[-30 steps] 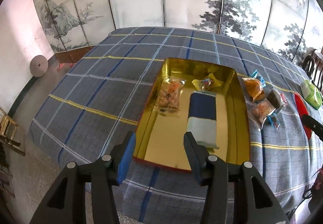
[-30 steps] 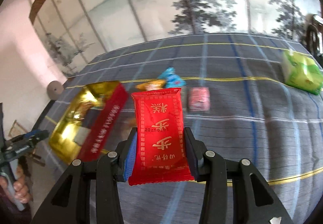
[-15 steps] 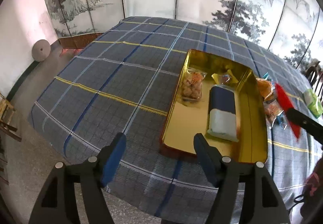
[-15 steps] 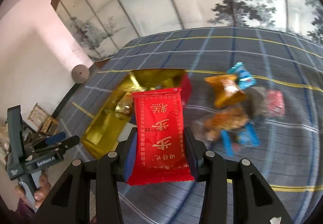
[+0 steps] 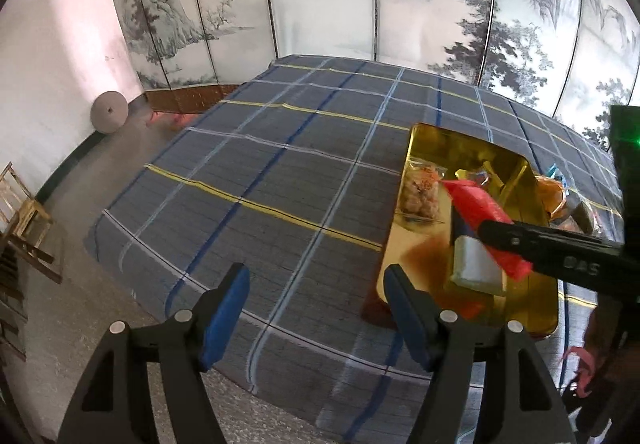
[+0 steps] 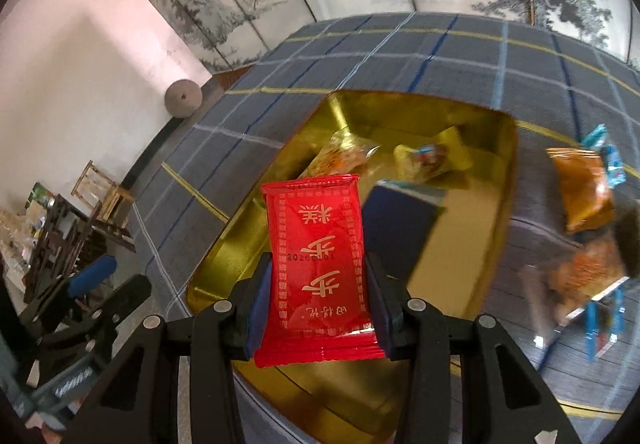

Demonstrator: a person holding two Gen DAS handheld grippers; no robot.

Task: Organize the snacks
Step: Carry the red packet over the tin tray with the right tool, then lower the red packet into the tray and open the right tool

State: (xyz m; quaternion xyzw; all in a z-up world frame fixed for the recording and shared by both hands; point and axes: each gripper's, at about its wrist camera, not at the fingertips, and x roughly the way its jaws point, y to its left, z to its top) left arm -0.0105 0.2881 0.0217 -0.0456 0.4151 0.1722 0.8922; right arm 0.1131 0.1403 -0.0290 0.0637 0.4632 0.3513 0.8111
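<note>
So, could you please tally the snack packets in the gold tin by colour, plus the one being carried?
clear packet: 1
yellow packet: 1
blue-and-white packet: 1
red packet, held in the right hand-held gripper: 1
Total: 4

Snacks (image 6: 580, 276) right of tin (image 6: 505, 180) motion-blurred, unidentifiable.

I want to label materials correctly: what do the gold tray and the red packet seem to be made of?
Gold tray: probably metal with a polished, mirror-like gold finish, because its walls reflect the snacks inside. Red packet: seemingly thin glossy plastic film, with crimped sealed ends and shiny highlights, printed in gold characters.
</note>
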